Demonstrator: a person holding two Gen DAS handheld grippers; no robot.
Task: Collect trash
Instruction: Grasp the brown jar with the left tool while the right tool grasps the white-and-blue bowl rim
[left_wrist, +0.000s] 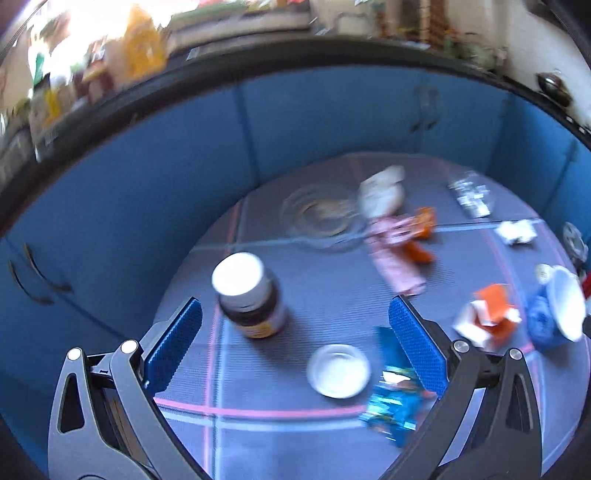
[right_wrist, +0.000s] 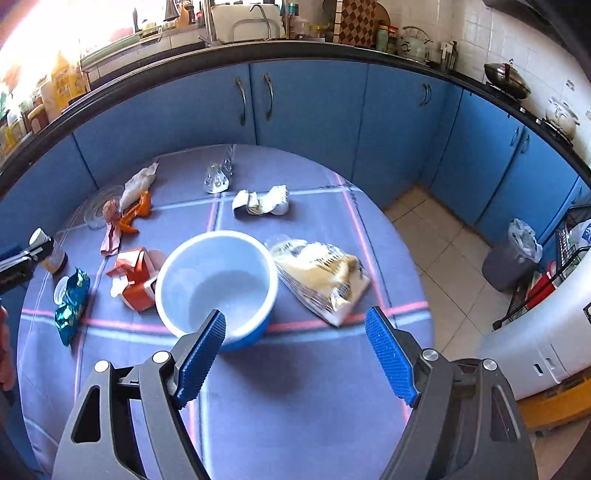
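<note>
**Inspector A:** We are finding both tools released. The left gripper (left_wrist: 295, 325) is hanging over the table (right_wrist: 295, 387) with its jaws spread wide and nothing between them; the right gripper (right_wrist: 295, 341) is likewise gaping, empty, just in front of the bowl (right_wrist: 216, 284).

**Inspector B:** And the trash?

**Inspector A:** We are seeing it all lying loose on the cloth — none of it in the bowl, which is showing a bare white inside. The yellow snack bag (right_wrist: 321, 277) is touching the bowl's right side; the orange carton (right_wrist: 135, 280) is sitting just beside its left. The teal wrapper (right_wrist: 72, 302) is lying near the left edge, with the pink wrapper (right_wrist: 110, 230), the crumpled white paper (right_wrist: 262, 201) and the foil scrap (right_wrist: 218, 179) well apart toward the far side.

**Inspector B:** Anything that is not trash?

**Inspector A:** We are noting a brown bottle (left_wrist: 251, 295) with a white cap standing ahead of the left gripper, and a small white lid (left_wrist: 338, 369) beside it.

**Inspector B:** Progress?

**Inspector A:** We are judging the collection barely begun — every piece is awaiting pickup.
</note>
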